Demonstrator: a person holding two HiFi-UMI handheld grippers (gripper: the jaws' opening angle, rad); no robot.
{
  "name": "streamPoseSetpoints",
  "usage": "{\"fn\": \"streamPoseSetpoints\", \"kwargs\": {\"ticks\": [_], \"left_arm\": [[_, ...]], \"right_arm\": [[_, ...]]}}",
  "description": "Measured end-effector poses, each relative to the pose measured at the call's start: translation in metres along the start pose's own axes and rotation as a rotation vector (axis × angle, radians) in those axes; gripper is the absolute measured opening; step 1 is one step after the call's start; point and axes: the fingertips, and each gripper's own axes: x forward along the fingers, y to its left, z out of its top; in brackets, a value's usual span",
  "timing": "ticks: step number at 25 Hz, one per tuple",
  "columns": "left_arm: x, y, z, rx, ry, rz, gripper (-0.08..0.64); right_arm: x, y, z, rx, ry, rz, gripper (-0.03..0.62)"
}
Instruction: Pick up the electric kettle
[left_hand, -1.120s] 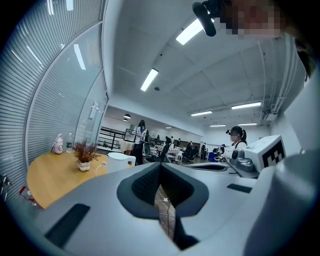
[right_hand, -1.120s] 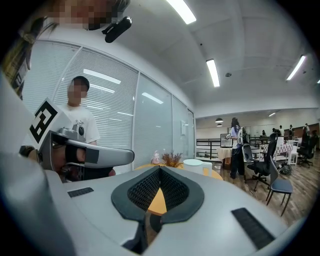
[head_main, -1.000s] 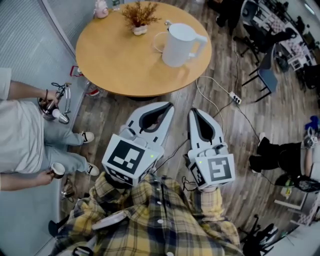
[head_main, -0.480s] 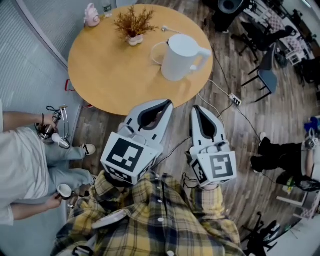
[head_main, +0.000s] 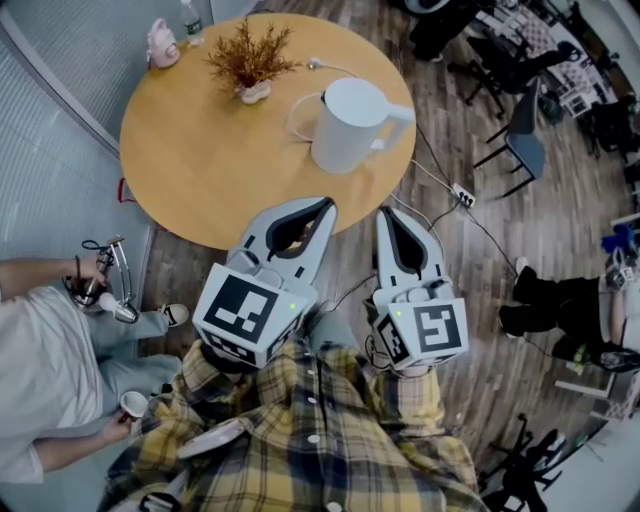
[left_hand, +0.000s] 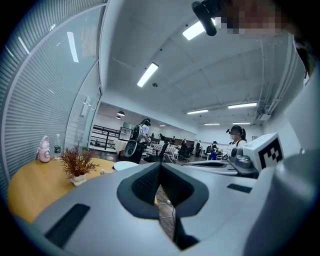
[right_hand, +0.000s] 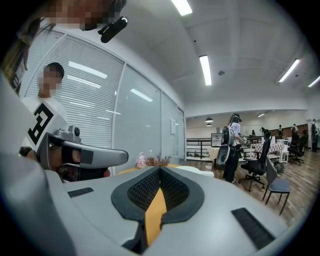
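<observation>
On round table: 1 electric kettle, 1 potted plant | left gripper, right gripper: fingers pressed together, empty

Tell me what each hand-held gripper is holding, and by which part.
Nothing. The left hand-held gripper and right hand-held gripper are both shut and empty; the electric kettle stands untouched on the round table.

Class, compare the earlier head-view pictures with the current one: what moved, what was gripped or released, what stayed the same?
The left hand-held gripper and right hand-held gripper moved closer to the round table; the left one's tips now appear at its near edge. Nothing was gripped or released. Both stay shut and empty; the electric kettle stays on the table, untouched.
</observation>
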Motion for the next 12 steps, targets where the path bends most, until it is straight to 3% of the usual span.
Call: {"fn": "streamPoseSetpoints", "kwargs": {"ticks": [5,12], "left_arm": [[0.013,0.005,-0.004,-0.001,0.006,-0.006,0.003],[0.046,0.026,0.004,-0.008,0.011,0.042,0.003]], "right_arm": [[0.009,-0.015,-0.002,0.006,0.001,-0.014,0.032],[0.041,-0.043,0.000,0.007,0.004,0.014,0.031]]}}
